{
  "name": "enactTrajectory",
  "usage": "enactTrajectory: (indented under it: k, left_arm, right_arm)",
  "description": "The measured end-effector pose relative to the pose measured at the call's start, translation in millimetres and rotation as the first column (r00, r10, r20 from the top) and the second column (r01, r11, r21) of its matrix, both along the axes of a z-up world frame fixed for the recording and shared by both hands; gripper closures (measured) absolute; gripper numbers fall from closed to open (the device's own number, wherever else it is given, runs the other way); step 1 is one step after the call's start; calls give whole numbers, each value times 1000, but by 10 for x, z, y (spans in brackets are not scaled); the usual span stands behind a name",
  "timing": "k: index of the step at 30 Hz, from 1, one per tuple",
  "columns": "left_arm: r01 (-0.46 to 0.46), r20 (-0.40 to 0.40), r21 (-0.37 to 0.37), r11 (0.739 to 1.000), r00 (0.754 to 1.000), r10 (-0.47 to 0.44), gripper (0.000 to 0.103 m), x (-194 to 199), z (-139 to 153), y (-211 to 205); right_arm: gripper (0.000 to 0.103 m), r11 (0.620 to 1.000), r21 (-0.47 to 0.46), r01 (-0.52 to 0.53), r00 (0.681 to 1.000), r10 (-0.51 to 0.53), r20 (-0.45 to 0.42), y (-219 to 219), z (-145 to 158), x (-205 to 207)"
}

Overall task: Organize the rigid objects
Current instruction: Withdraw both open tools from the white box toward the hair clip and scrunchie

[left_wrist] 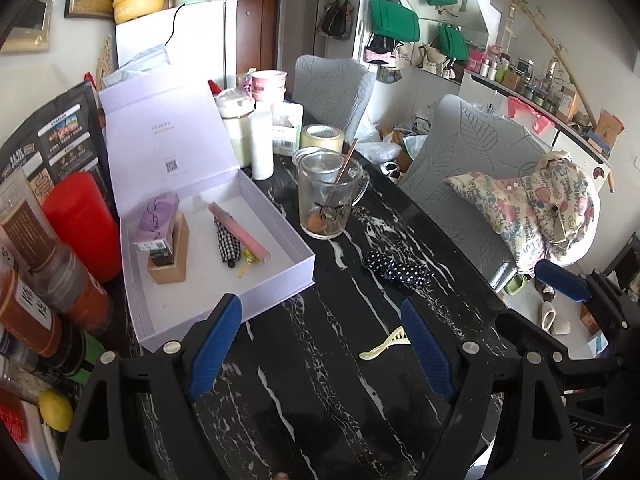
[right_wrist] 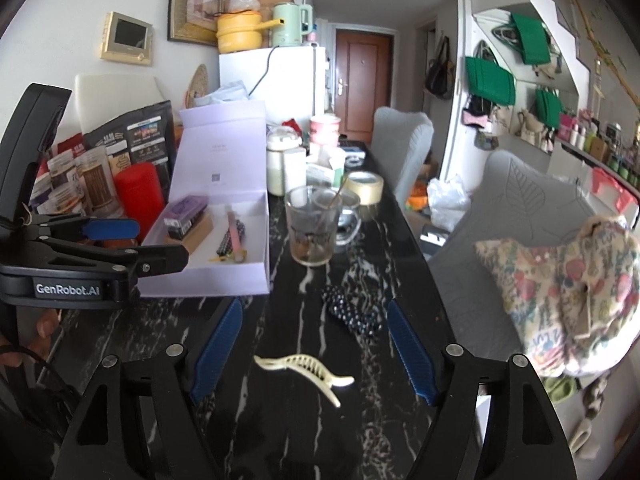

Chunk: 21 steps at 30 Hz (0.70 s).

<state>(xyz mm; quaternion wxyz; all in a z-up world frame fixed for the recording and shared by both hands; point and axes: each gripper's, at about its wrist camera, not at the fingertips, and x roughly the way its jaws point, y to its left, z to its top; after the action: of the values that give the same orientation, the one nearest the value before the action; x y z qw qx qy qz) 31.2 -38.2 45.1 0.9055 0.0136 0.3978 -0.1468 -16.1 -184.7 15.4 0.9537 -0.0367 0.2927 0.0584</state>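
Note:
A cream hair claw [right_wrist: 304, 372] lies on the black marble table [right_wrist: 288, 432], between the spread fingers of my right gripper [right_wrist: 314, 350], which is open and not touching it. Just beyond it lies a dark polka-dot hair clip [right_wrist: 352, 314]. My left gripper [left_wrist: 320, 344] is open too, low over the table, with the claw [left_wrist: 384, 346] near its right fingertip and the dotted clip [left_wrist: 396, 268] farther off. An open lilac box [left_wrist: 260, 216] at left holds a purple pack on a cardboard block, a pink stick and a checked item.
A glass mug [left_wrist: 328, 200] with a stick in it stands behind the clips. A tape roll [left_wrist: 322, 138], jars and cups crowd the far end. A red canister [left_wrist: 80, 220] and bottles line the left. Grey chairs [left_wrist: 472, 168] and a floral cushion flank the right edge.

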Motion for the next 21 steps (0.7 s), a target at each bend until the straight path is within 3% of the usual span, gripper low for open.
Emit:
enactTrajectory:
  k: [4,10,21]
  left_arm:
    - [-25,-30,25,999,999,26,21,43,-131,3]
    - [2,-65,24,1000,998,0,21,90,-319,-22]
    - [0,-156,16,1000,988,3,21,281,-644,-11]
  right_arm:
    - [26,999,43,19,999,-18,-40,-64,-176,43]
    - [7,998,69,12,996,-6,-85,-43,-421,139]
    - [7,993,102,-60,976,80,-203,-96,-937,515]
